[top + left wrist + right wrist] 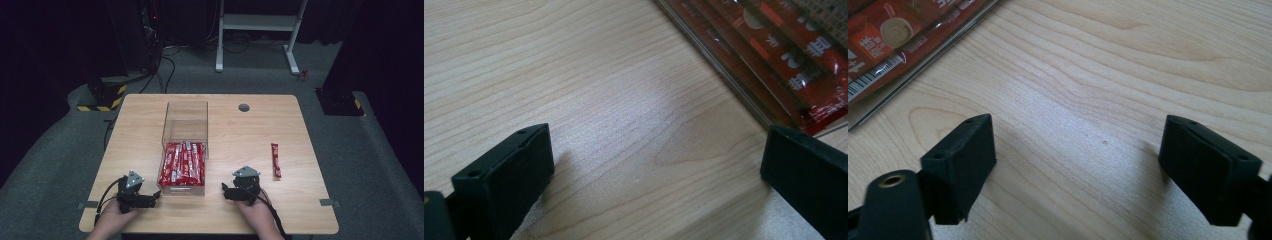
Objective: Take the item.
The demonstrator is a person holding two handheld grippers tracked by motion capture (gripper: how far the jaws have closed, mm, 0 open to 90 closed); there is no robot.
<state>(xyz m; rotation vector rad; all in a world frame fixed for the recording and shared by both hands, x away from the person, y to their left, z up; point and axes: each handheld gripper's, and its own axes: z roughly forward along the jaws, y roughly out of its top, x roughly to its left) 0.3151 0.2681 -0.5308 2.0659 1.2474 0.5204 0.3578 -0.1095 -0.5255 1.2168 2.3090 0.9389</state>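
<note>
Left gripper [150, 200]: at 7 o'clock on the table [235, 135], just beside the near left corner of the clear box [184, 150]; jaws wide apart, bare wood between them in the left gripper view [654, 165].
Right gripper [227, 192]: at 5 o'clock, near the box's near right corner, not touching it; jaws spread wide, empty, bare wood between them in the right gripper view [1078, 160].
Hands: left hand [112, 217] and right hand [257, 217] entering from 6 o'clock, each on its gripper.
Clear box: upright at table centre, long axis running 12 to 6 o'clock; near half packed with red sachets [182, 164], far half bare.
Red sachets up close: at 1 o'clock in the left gripper view [784, 55], behind the box wall; at 10 o'clock in the right gripper view [893, 45], barcode and white print facing up.
Single red sachet [275, 160]: flat on the wood at 3 o'clock from the box, well apart from it, lying 12 to 6 o'clock, at about 1 o'clock from the right gripper.
Grey round cap [244, 107]: set in the tabletop at 12 o'clock, right of the box's far end.
</note>
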